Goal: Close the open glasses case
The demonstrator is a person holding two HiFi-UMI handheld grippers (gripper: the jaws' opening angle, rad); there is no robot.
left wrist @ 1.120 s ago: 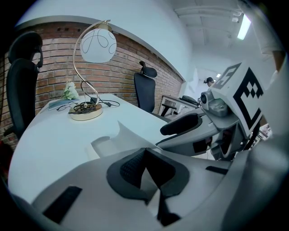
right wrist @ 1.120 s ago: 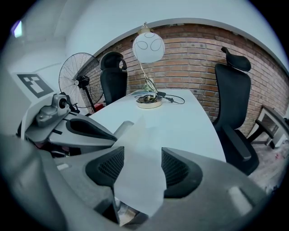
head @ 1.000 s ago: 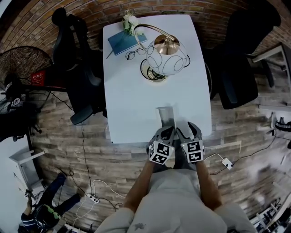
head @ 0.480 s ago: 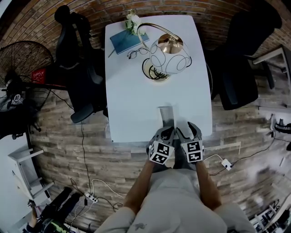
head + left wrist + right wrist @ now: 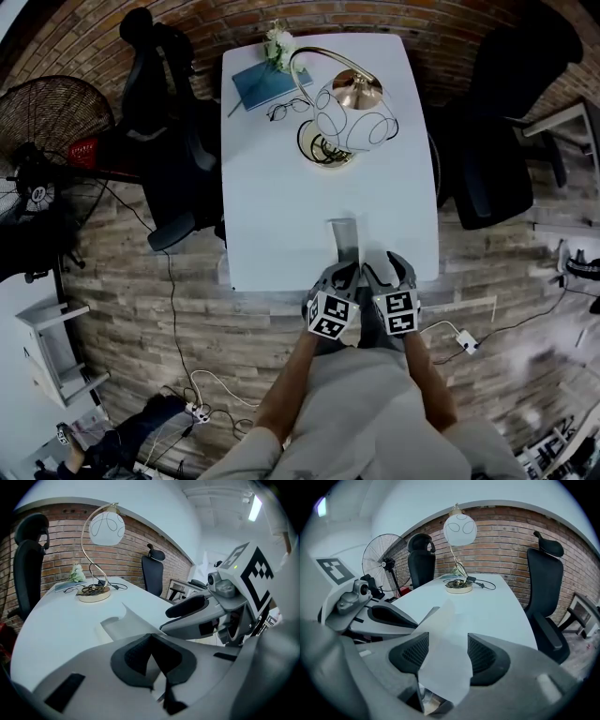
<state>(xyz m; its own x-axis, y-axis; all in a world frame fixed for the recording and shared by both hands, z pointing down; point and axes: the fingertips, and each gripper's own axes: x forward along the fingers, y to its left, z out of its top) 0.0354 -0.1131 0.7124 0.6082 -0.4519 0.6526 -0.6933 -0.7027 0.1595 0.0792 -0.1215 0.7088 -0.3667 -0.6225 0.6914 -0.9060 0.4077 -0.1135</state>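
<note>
Evidently at the opening of the closing step, with nothing yet folded over.

Far out at nine o'clock from the white table (image 5: 272, 206), a standing fan (image 5: 42, 122) and a black office chair (image 5: 173, 112). At the table's twelve o'clock end, left to right: a blue notebook (image 5: 267, 82), a small bunch of flowers (image 5: 278, 42), a pair of glasses (image 5: 286, 110) lying outside the case, and a globe lamp (image 5: 352, 117) on a brass base.

Down at six o'clock, hard against the near edge, lies the glasses case (image 5: 344, 239), pale grey, open, its long side running toward twelve. Just left of its near end, the left gripper (image 5: 339, 277): pads drawn together to a narrow V, only a thin pale sliver low between them, too slight to name. Just right of it, the right gripper (image 5: 382, 272): jaws partly apart, with the case's pale lid flap (image 5: 440, 667) standing up between the pads, seen broadside and not visibly pinched.

Judged from this: flap lined up but not gripped or pushed. Next move calls for closing the right jaws on that flap, or pressing against it, then swinging it over toward nine o'clock and down onto the body, while bracing the near end with the left so that the light case does not slide off the edge.
</note>
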